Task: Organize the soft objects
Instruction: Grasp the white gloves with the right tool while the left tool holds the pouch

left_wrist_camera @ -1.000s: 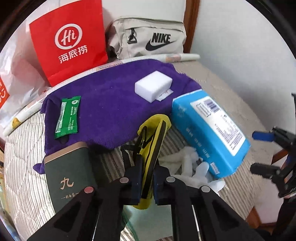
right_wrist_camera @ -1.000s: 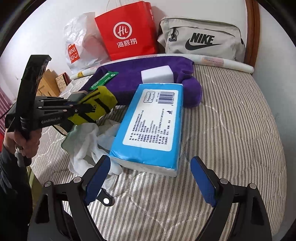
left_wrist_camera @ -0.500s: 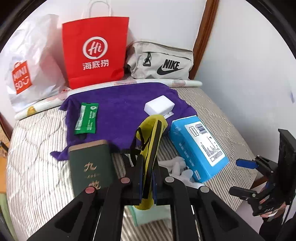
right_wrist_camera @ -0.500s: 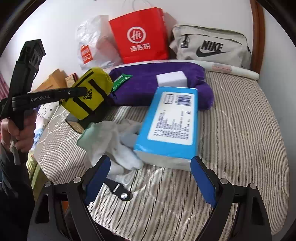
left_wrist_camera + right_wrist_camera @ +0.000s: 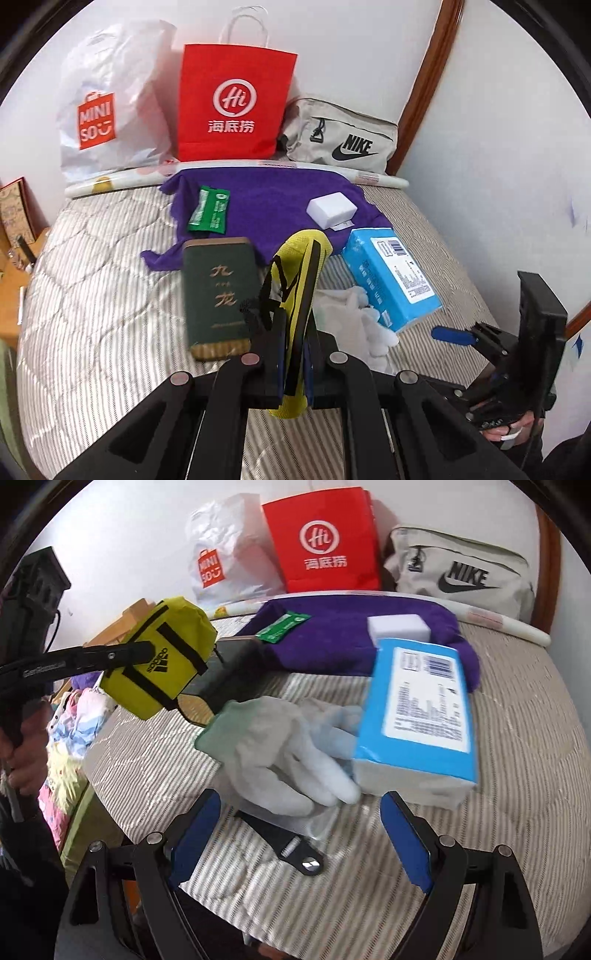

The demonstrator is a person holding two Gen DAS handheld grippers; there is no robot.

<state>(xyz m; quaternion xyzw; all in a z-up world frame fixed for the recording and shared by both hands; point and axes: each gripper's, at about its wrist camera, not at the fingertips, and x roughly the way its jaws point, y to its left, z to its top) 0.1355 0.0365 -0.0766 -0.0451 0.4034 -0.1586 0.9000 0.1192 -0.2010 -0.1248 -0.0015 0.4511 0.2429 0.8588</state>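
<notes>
The yellow pouch [image 5: 300, 295] with black straps and an Adidas mark is in the air above the left edge of the bed [image 5: 517, 775], clear of the mattress. The left tool [image 5: 295, 354] has it pinched: the two blue pads are closed tight on the thin fabric, and the pouch stands up between them. From the right wrist view the pouch [image 5: 162, 657] hangs beside the black arm of the left tool [image 5: 110, 657], and a hand [image 5: 22, 760] grips the handle low on the left.

The right tool [image 5: 301, 842] is wide open and has nothing between its pads. It hangs over the near part of the bed, above the white gloves [image 5: 280, 753] and a small black strap piece [image 5: 288, 845] that lies on a clear plastic wrap.

The gloves lie on the striped cover, and their fingers reach under the near corner of the blue tissue pack [image 5: 417, 716]. Behind the pack a purple towel [image 5: 332, 635] is spread out; on it lie a white sponge block [image 5: 399, 627] and a green sachet [image 5: 282, 627]. A dark green box [image 5: 218, 295] rests at the near edge of the towel.

At the wall stand a white Miniso bag [image 5: 107, 107], a red paper bag [image 5: 232, 103] and a grey Nike bag [image 5: 340, 140].
</notes>
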